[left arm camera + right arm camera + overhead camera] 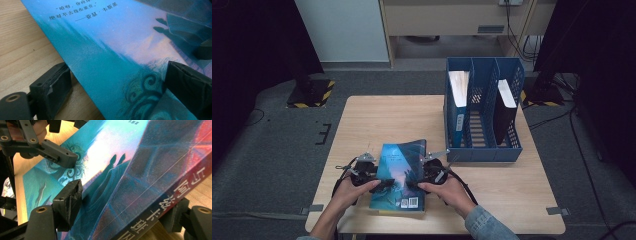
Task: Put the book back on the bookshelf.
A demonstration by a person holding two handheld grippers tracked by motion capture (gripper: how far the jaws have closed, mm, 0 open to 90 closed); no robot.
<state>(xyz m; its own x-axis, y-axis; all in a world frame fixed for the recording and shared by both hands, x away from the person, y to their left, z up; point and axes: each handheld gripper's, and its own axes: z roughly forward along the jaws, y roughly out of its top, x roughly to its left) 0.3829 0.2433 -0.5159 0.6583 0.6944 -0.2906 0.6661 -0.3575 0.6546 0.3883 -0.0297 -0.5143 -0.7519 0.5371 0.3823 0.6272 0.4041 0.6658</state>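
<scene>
Book with a blue-green cover lay flat on the wooden table in the lower middle of the high view, its near edge close to the table's front edge. The left gripper met it from the lower left and the right gripper from the lower right, each held in a hand whose forearm was cut off by the bottom of the frame. From that height the jaws were small and dark against the cover, and their grip was hard to judge.

In the left gripper view, one black jaw sat beside the book's edge over bare wood at lower left and the other rested on the cover at right; the jaws stood wide, straddling the edge, and whether they pinched it could not be told. The cover's printed lines were cut off at the top.

In the right gripper view, one jaw pressed on the cover at lower left and the other sat under the spine at lower right, so the jaws were closed on the book's thickness; the spine lettering ran out of frame. The left gripper appeared at upper left, partly cropped.

A blue file rack stood at the upper right of the table, holding a blue binder and a dark folder.
</scene>
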